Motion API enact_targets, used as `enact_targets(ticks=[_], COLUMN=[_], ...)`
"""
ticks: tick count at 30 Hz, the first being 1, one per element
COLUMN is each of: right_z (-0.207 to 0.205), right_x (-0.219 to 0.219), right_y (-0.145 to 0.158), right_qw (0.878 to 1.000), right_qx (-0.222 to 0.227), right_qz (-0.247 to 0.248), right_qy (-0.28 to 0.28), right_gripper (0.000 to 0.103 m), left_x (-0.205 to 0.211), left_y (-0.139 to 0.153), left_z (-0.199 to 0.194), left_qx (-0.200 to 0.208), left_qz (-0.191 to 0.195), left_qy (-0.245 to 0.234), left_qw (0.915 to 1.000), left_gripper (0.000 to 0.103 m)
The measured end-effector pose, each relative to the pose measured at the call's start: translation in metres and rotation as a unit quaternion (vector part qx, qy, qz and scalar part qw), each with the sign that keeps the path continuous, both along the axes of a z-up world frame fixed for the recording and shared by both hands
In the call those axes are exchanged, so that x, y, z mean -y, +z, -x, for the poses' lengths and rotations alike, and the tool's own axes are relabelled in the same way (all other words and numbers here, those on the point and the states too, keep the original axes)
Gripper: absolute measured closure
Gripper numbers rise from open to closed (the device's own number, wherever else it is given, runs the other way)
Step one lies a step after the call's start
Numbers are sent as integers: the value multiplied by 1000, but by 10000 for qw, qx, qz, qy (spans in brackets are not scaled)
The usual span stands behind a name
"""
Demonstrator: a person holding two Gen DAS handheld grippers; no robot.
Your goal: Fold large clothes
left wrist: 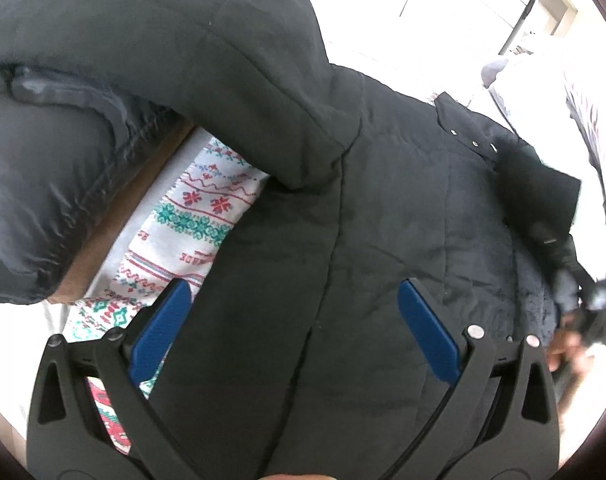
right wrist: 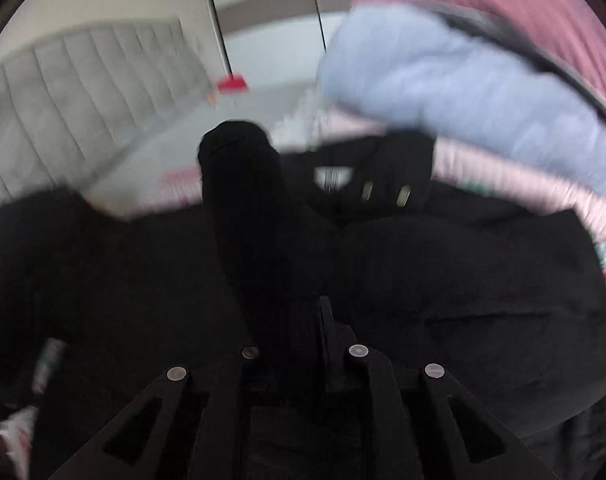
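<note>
Blue-padded fingers (left wrist: 161, 332) of the left gripper (left wrist: 295, 332) stand spread wide above the black padded coat (left wrist: 383, 220), nothing pinched between them, while the right gripper (right wrist: 303, 320) is drawn nearly together on a dark fold of the coat's sleeve (right wrist: 247, 208) that rises between its jaws. Under and beyond the coat lies a white patterned blanket (left wrist: 199, 216) with red and green bands. Farther back, blurred, sit a pale blue garment (right wrist: 443, 76), a pink one (right wrist: 523, 8) and a grey ribbed headboard (right wrist: 71, 96).
</note>
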State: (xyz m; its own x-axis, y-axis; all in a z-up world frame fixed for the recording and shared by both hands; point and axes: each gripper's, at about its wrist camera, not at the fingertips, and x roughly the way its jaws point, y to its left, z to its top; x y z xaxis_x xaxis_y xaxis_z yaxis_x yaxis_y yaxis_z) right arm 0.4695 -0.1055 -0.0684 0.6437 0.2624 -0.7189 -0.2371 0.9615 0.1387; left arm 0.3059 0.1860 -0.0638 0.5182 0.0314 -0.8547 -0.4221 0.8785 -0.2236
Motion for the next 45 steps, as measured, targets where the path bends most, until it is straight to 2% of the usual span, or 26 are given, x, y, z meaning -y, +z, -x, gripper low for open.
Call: enact_targets(ticks=[3,4,7,8,9,11,13,15,17,18,21,24,27,29,31,32,33,37,41,43,44,45], right_z=[-7,-10,-8,-6,-2,10,17,29,40,42,27,4,-3,0,2,3,1,3,50,76,91,98], right_x=[-5,-4,-6,-8,-12,-18,-24,-28,-24,-14,44,126,195,231,253,258,255,223,193,186,183,181], right_y=[-19,-19,-29,-31,-30,-24,-17,-9,4,12,26,13,-8,-22,-33,-35,-34,-12,30,40,42,40], right_qw=[9997,9995,9982,9979,9977,9966,9921,9826,9757,9762,9883,9918,9899,9870,9844,9838,9853,9867,9953,9970,9975,9977], right_qx=[-84,-116,-482,-589,-641,-762,-957,-1129,-1046,-907,-540,-808,-932,-960,-984,-975,-1007,-1179,-726,-550,-409,-355], right_qz=[38,-36,-267,-252,-196,-113,-329,-649,-896,-929,-939,-988,-546,-536,-983,-1089,-949,214,-119,-379,-529,-555], right_qy=[-219,-285,-233,-125,-24,286,741,1327,1706,1736,1071,-92,-913,-1175,-1080,-1034,-1004,-1100,-627,-392,-228,-183], right_gripper=[87,82,60,50,45,40,38,37,37,37,36,36,36,36,36,36,36,36,35,24,13,10], left_x=[-3,-3,0,1,1,1,2,5,6,6,2,1,3,5,9,11,13,13,3,-1,-4,-7], left_y=[-1,-1,0,1,1,2,2,4,5,6,8,10,12,12,13,14,15,17,29,37,42,45], left_z=[0,-1,-1,-1,-1,-2,-2,-1,-1,0,2,3,3,2,0,0,-1,0,7,11,13,15], left_qx=[2,14,24,32,41,48,51,76,92,101,157,208,236,235,244,263,276,331,548,665,728,777], left_qz=[131,155,141,152,167,175,182,165,94,81,121,146,86,63,37,-4,-53,-174,-88,-133,-159,-176], left_qy=[14,-9,-67,-77,-84,-82,-106,-149,-182,-166,-123,-102,-132,-153,-213,-237,-246,-244,-94,-27,-7,30], left_qw=[9999,9999,9999,9998,9998,9998,9998,9997,9997,9998,9997,9996,9996,9996,9995,9994,9993,9990,9984,9977,9972,9968], left_gripper=[0,0,0,0,0,0,0,0,0,0,0,0,0,0,0,0,0,0,0,0,0,0])
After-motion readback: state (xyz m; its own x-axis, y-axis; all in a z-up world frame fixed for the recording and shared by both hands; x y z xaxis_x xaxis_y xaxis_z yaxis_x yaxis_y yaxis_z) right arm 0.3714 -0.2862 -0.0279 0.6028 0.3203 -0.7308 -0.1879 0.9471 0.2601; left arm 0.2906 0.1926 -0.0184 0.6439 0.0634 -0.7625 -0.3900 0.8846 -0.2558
